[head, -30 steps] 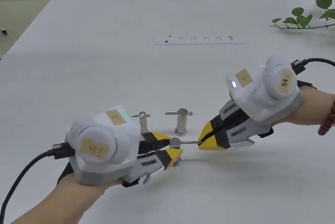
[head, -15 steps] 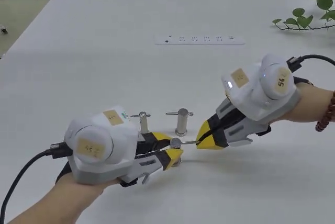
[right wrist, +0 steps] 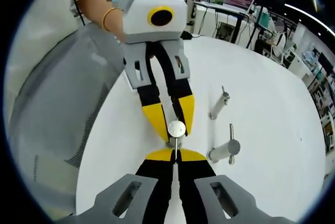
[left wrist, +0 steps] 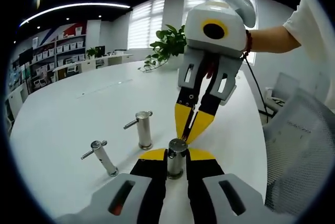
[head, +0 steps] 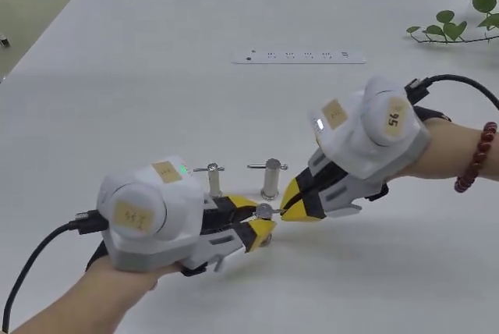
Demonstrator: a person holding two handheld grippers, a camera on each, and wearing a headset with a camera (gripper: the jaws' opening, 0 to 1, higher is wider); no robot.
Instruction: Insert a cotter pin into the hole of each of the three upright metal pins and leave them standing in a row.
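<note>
Jaws of left gripper [head: 256, 220] clamped on cylindrical metal pin [left wrist: 176, 158], right gripper [head: 289, 209] pinching cotter pin [right wrist: 177, 143]

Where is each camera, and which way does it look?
Head view: on the person's head, looking down at the table; both forearms show, holding the left gripper and right gripper.
Left gripper view: on the left gripper, looking along jaws shut on a metal pin, toward the right gripper; the other arm shows.
Right gripper view: on the right gripper, facing the opposite way, jaws shut on a cotter pin; the person's body shows.
Shared: both gripper views show the metal pin.
</note>
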